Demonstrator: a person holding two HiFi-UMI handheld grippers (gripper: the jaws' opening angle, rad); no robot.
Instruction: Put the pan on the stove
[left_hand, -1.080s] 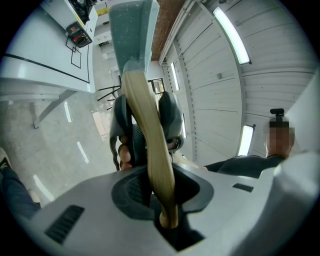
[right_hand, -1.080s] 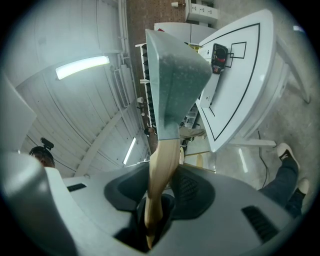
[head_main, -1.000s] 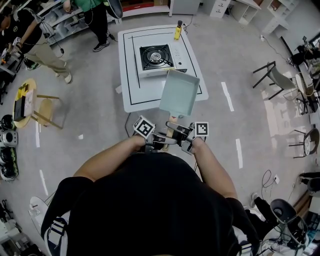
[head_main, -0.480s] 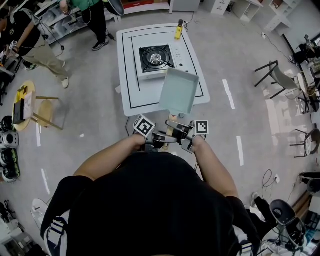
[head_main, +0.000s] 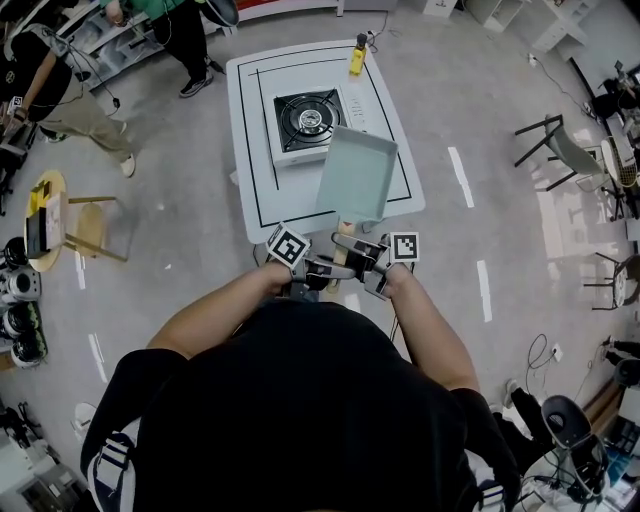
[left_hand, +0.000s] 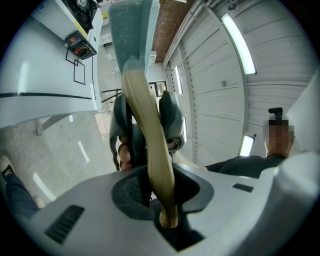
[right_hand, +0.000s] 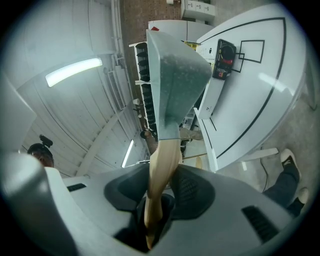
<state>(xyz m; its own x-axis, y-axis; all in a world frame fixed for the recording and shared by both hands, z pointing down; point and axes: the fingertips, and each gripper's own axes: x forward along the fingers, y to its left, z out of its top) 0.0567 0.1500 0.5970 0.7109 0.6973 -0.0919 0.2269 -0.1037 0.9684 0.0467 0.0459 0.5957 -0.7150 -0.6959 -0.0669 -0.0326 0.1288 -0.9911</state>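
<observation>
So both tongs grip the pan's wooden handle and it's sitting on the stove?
No: the pan hangs in the air near the table's front edge, short of the stove, as the head view shows. The left tongs and right tongs do grip the handle.

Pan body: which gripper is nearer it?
Right. The right gripper clamps the handle close to the pan body; the left gripper clamps the handle's far end, behind the right one.
</observation>
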